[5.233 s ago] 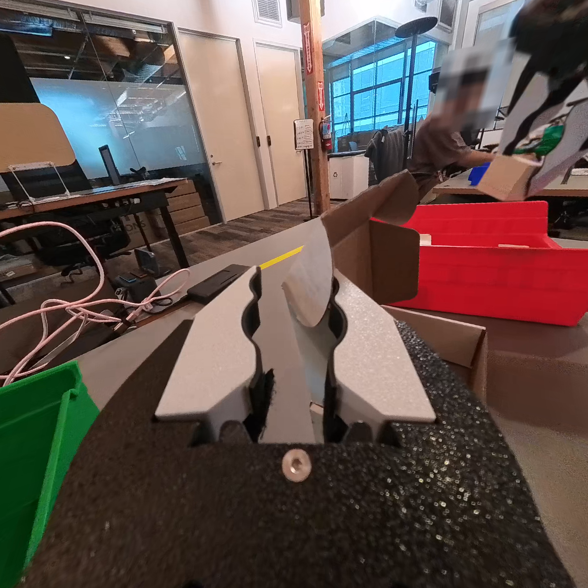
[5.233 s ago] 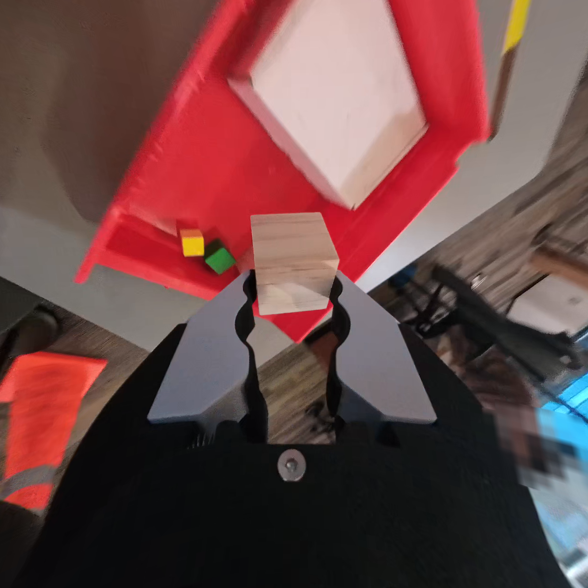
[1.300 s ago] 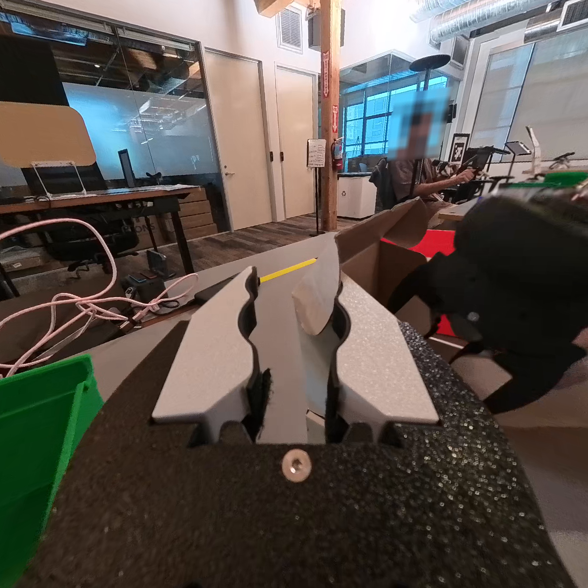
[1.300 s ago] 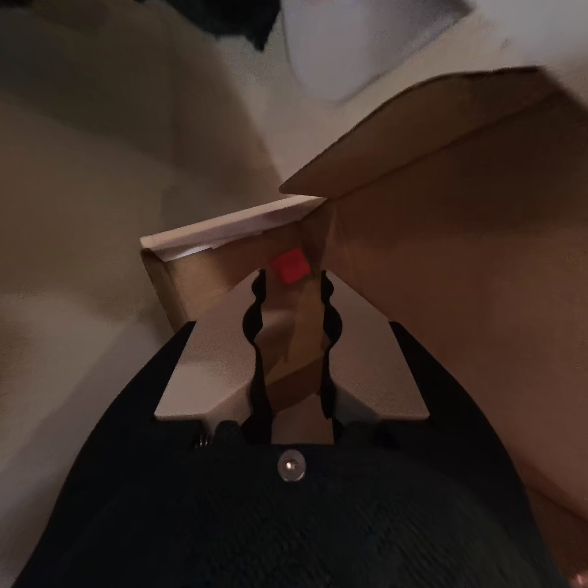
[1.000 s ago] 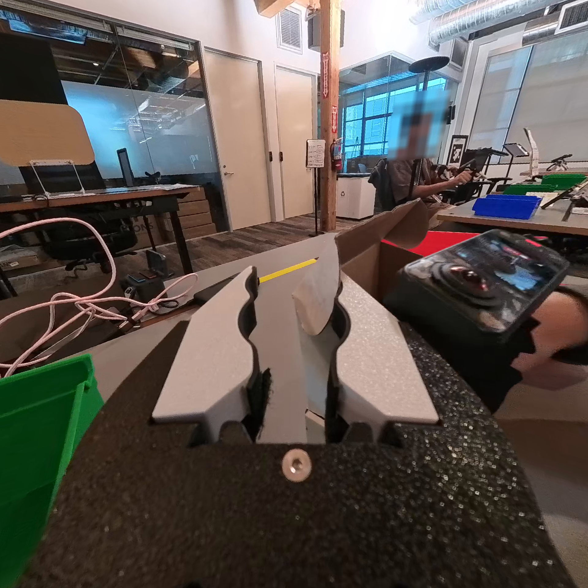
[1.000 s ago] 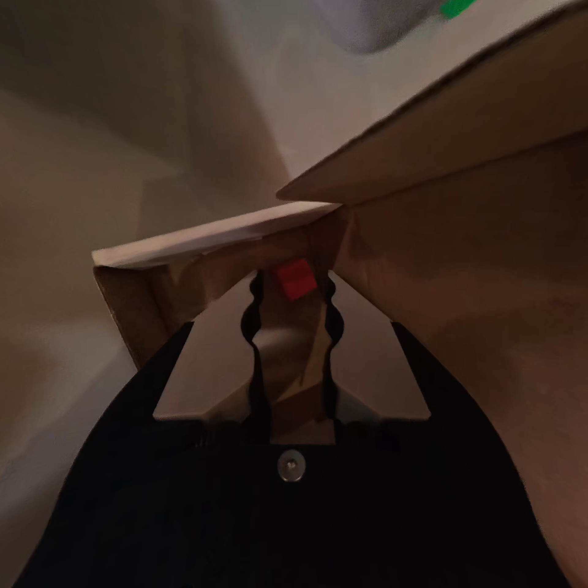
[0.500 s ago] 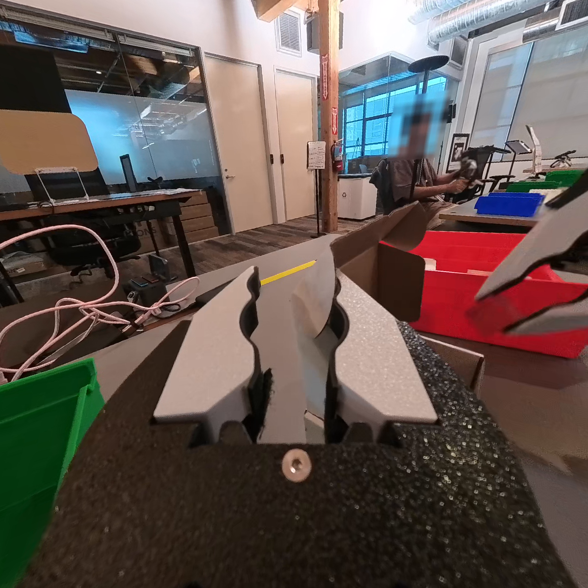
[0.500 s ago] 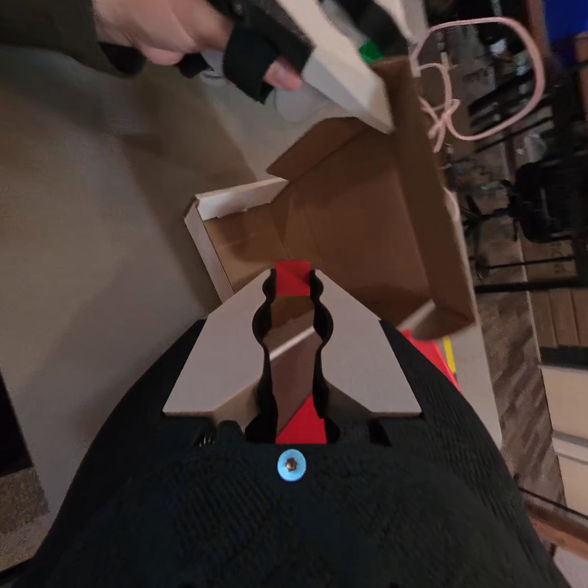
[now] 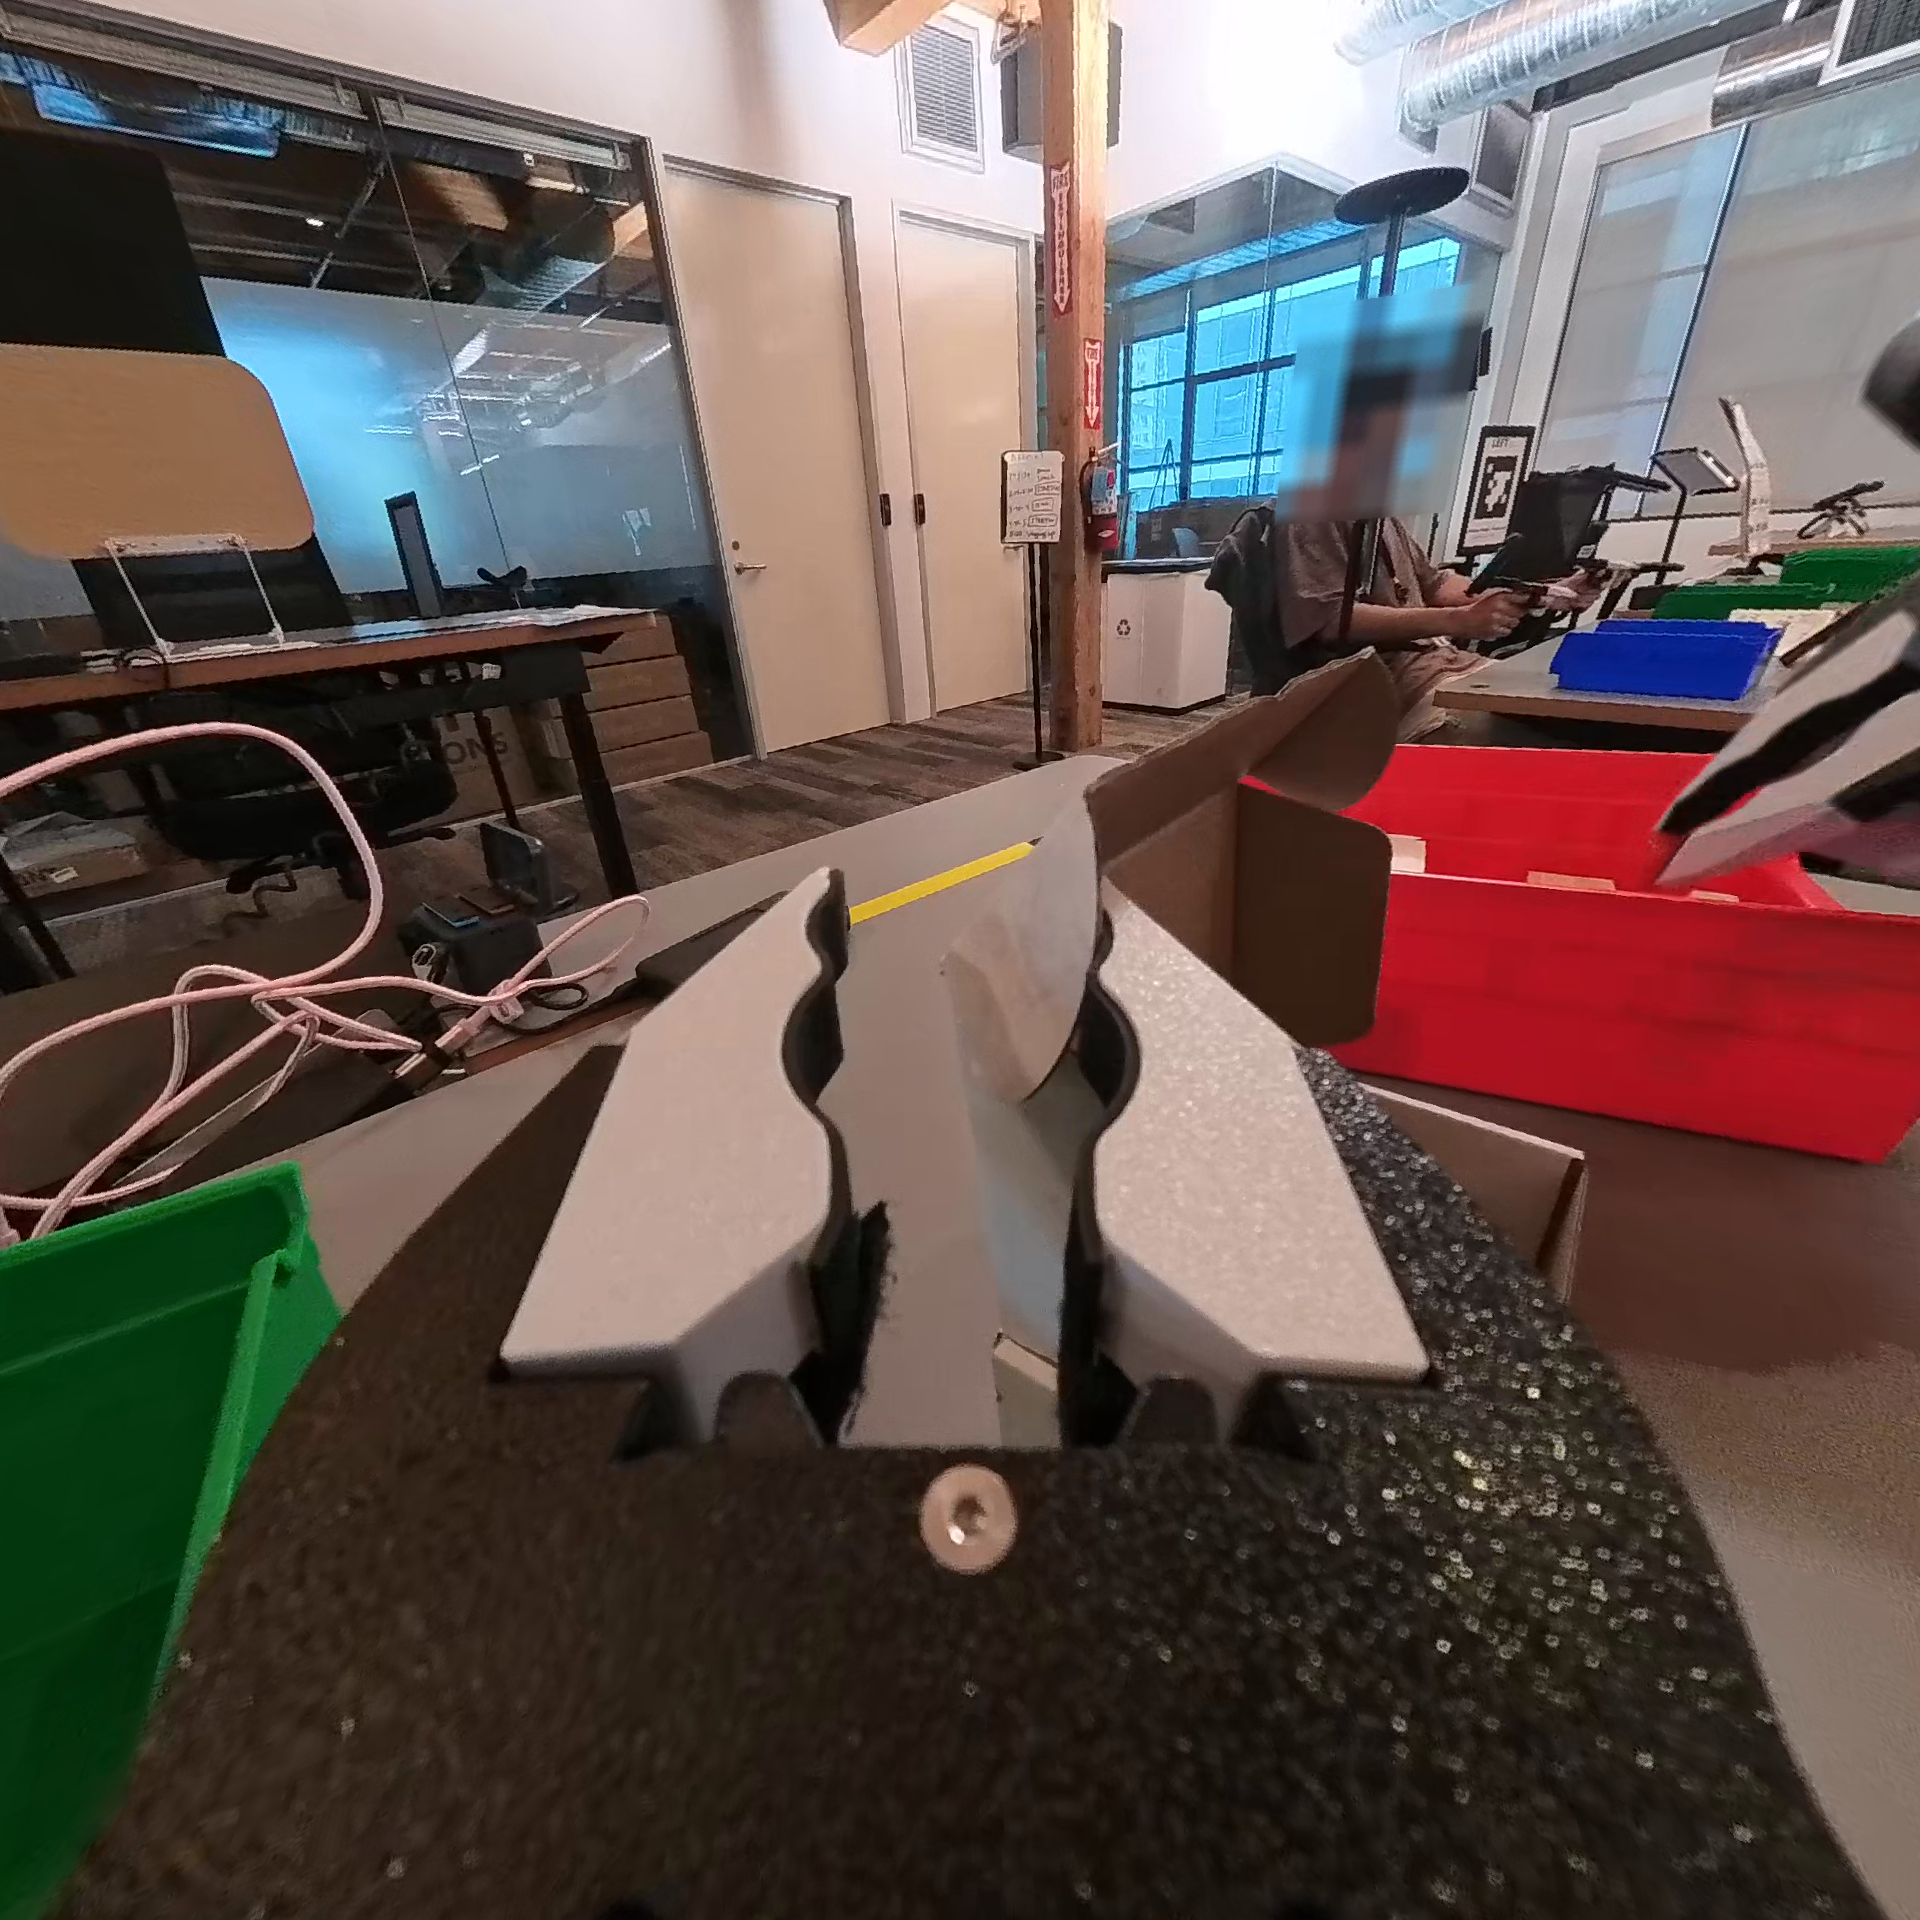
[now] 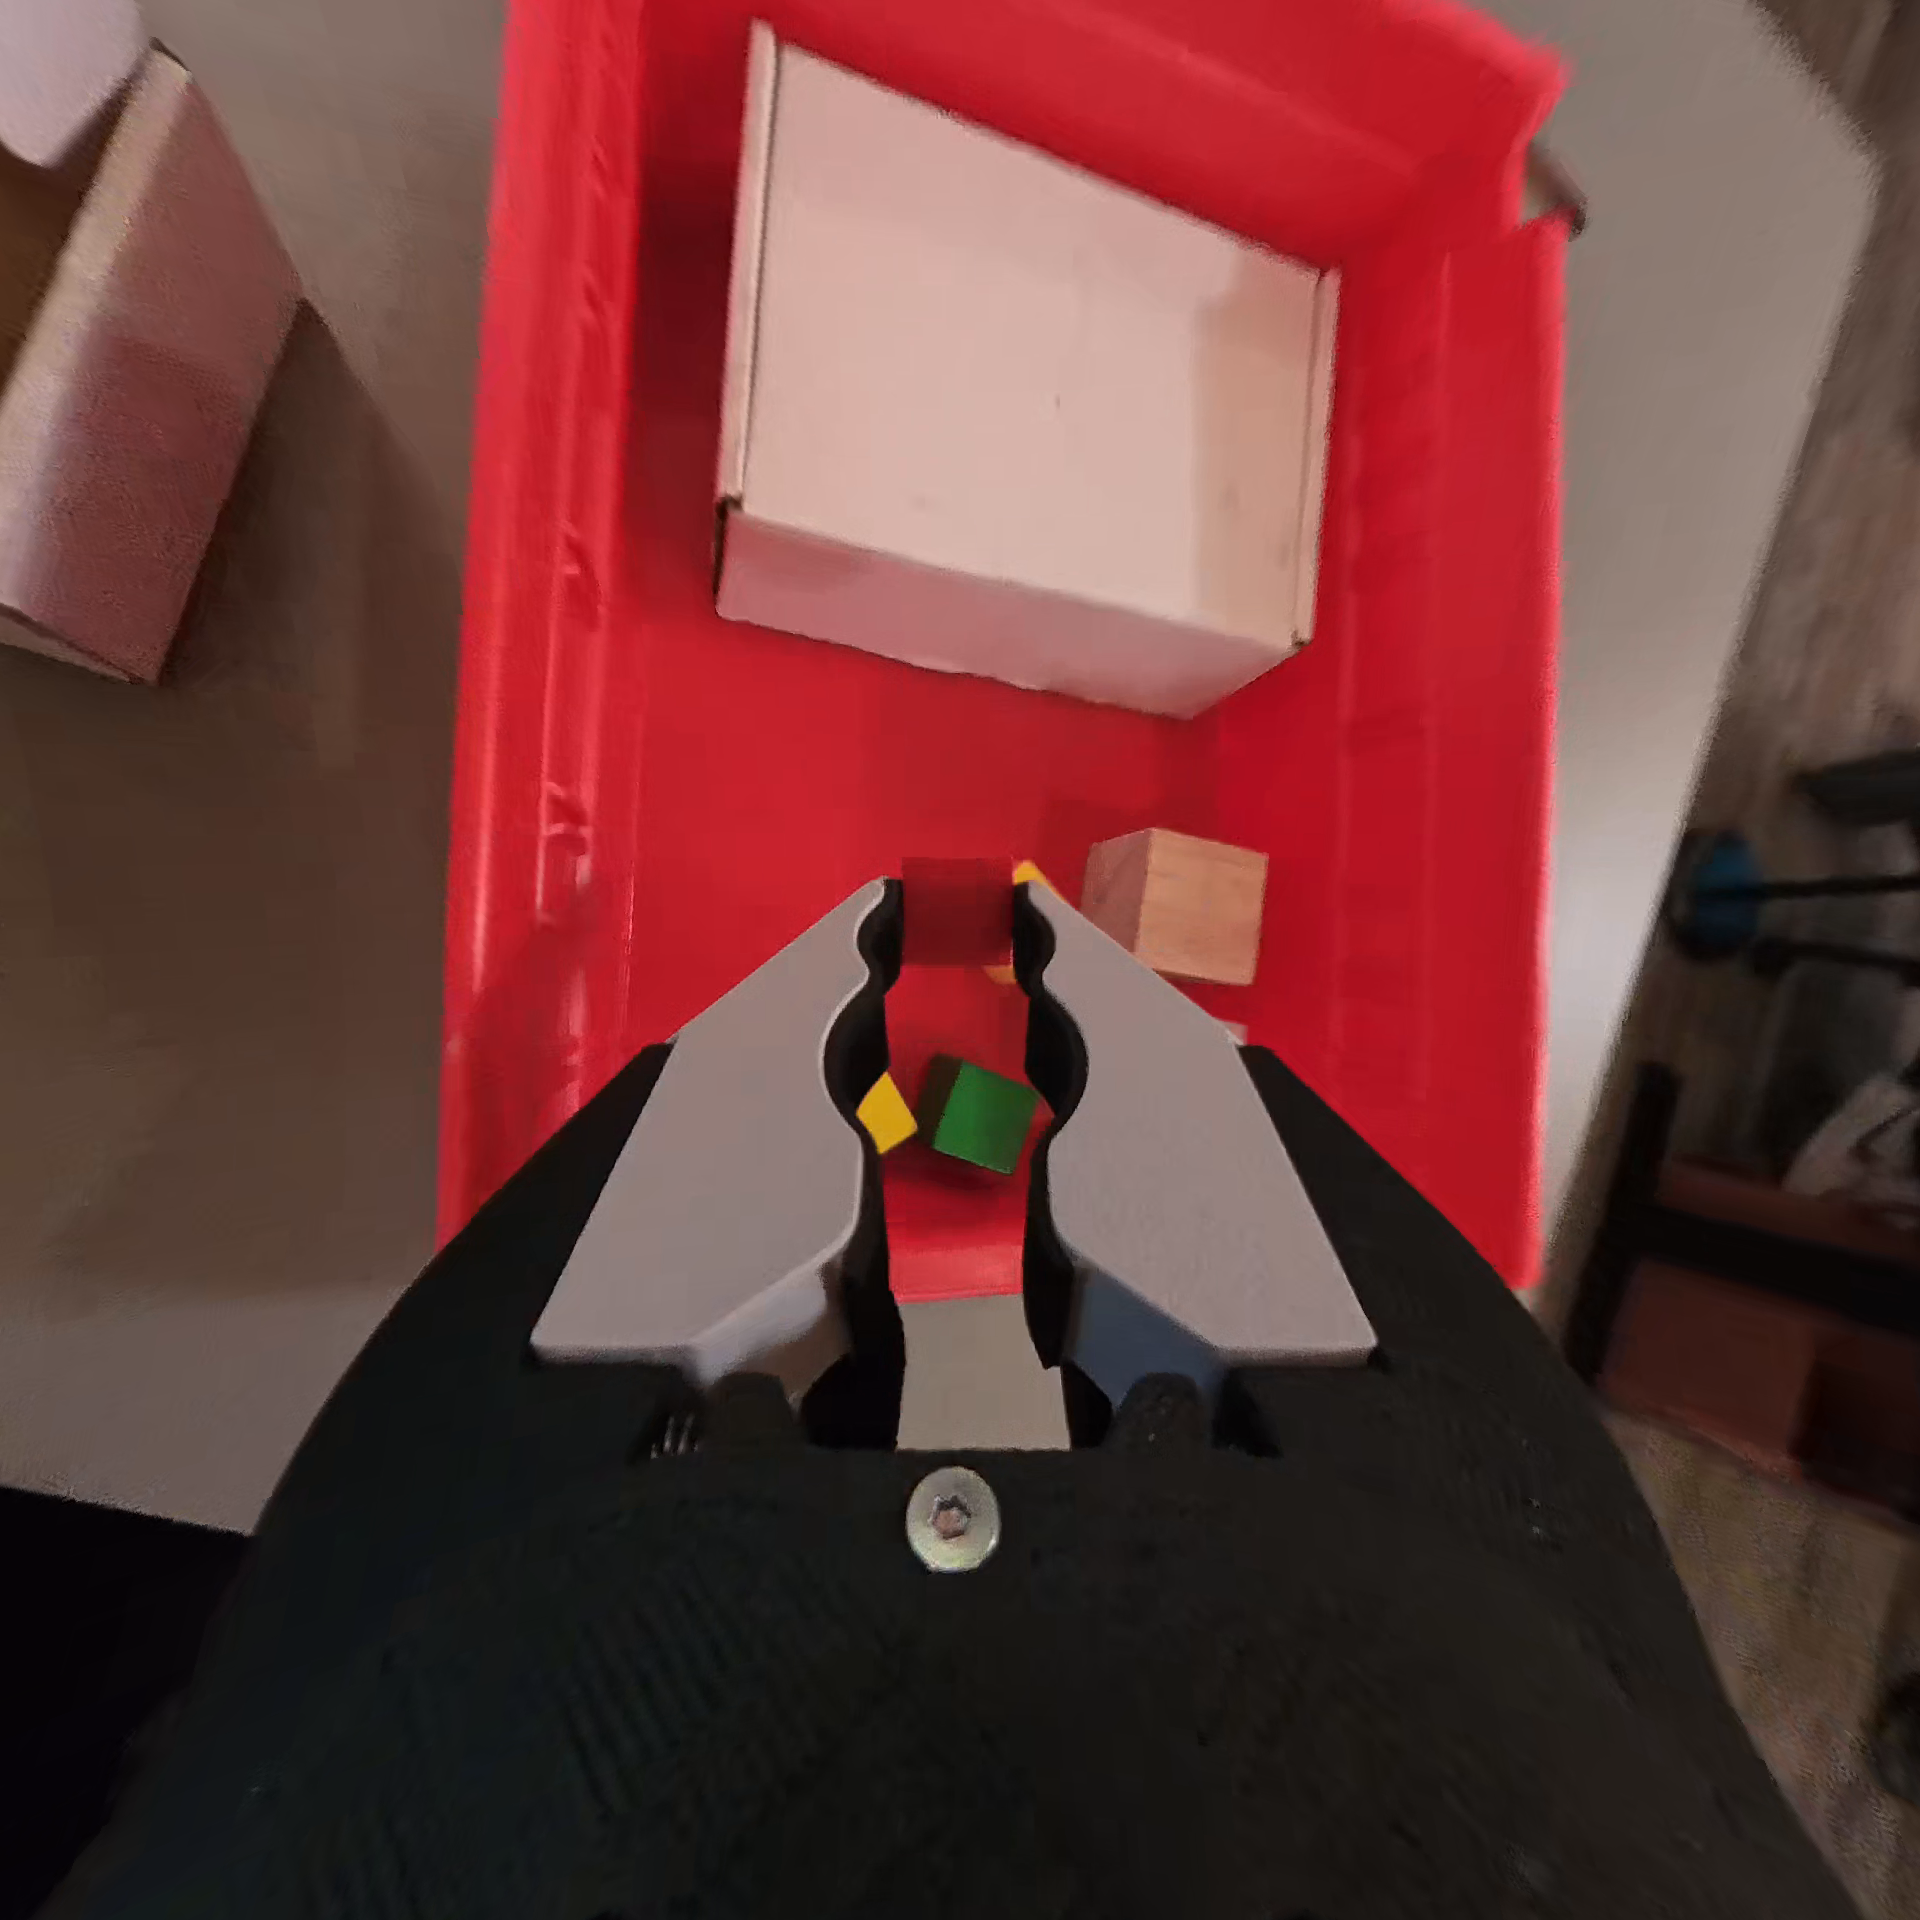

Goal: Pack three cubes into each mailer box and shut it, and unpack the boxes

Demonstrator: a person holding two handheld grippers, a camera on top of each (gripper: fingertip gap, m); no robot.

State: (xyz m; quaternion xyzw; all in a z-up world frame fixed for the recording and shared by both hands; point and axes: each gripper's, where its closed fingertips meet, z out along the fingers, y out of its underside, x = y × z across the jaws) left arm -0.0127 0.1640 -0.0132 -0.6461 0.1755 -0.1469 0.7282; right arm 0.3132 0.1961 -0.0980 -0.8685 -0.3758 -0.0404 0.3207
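My right gripper (image 10: 954,902) is shut on a small red cube (image 10: 954,920) and holds it above the red bin (image 10: 540,623). In the bin lie a green cube (image 10: 977,1112), yellow cubes (image 10: 885,1114), a larger wooden cube (image 10: 1184,914) and a closed white mailer box (image 10: 1029,416). My left gripper (image 9: 961,904) is open; the white lid flap (image 9: 1023,977) of the open mailer box (image 9: 1236,894) stands between its fingers and leans on the right finger (image 9: 1195,1122) only. The right gripper's fingers (image 9: 1766,831) show at the right edge of the left wrist view, over the red bin (image 9: 1621,997).
A green bin (image 9: 135,1403) stands at the near left of the grey table. A pink cable (image 9: 260,997) and a dark flat device lie at the table's far left. The open box's side (image 10: 135,395) shows left of the red bin. A person sits at a desk behind. The tips of one gripper are about 35 centimeters away from the tips of the other.
My right gripper took the red cube out of the open mailer box and carried it over the red bin. The wooden cube it held earlier now lies in the bin. The left gripper has hardly moved.
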